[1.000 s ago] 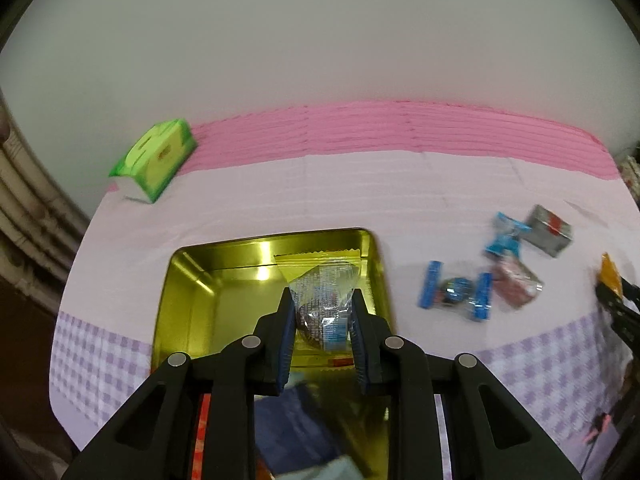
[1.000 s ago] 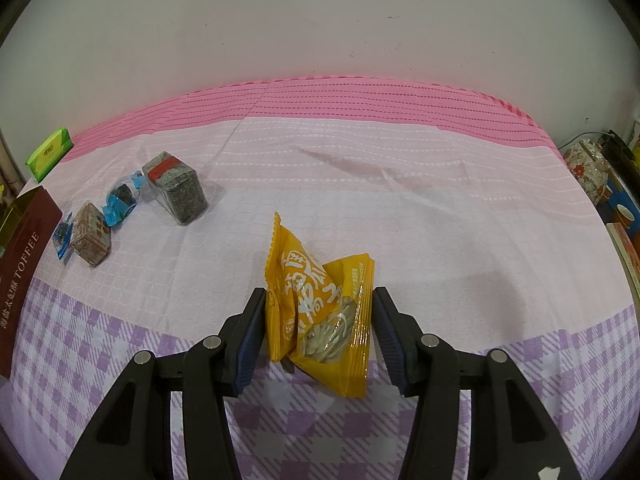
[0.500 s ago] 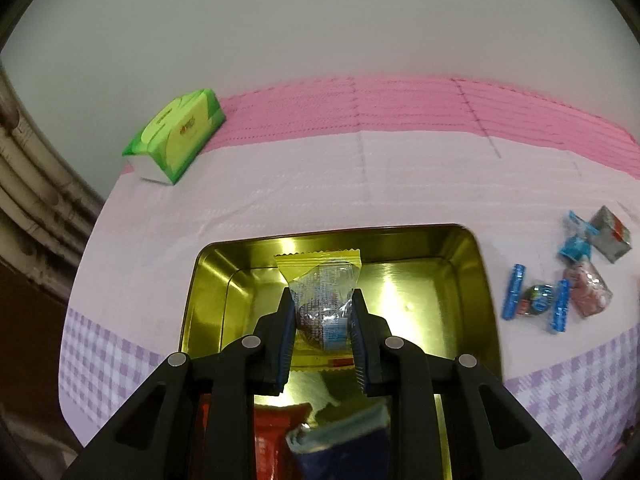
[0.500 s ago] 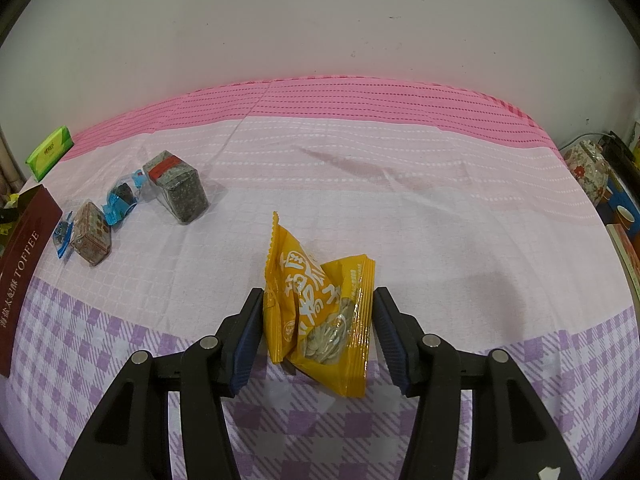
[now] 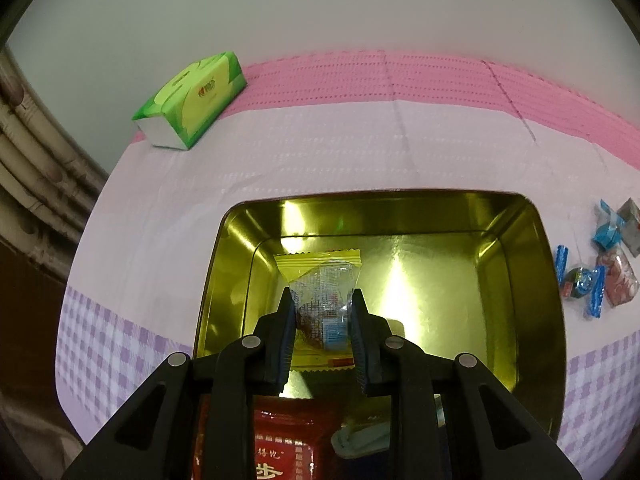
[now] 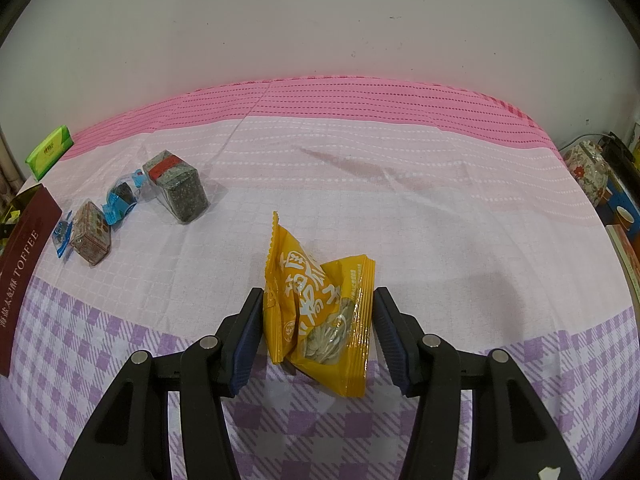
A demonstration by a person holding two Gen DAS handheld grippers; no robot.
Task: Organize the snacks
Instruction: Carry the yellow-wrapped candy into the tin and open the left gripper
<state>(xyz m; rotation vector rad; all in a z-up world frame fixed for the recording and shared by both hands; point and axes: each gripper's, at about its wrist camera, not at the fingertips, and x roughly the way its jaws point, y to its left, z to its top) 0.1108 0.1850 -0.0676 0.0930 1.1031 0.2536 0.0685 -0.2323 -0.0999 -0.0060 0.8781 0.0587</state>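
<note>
A small snack packet [image 5: 322,300], clear with yellow ends, is being gripped between the narrowly set pads of the left gripper [image 5: 322,314] at the centre of the left wrist view, above the open gold tin [image 5: 520,280]. A green tissue pack [image 5: 192,100] is being shown at the upper left on the pink tablecloth [image 5: 320,152], and loose wrapped candies [image 5: 592,276] at the right edge. In the right wrist view, wrapped snacks [image 6: 132,204] are lying at the left, and a yellow seed bag [image 6: 320,312] is being clamped at lower centre by the half-open right gripper [image 6: 318,322], both pads pressing its sides.
</note>
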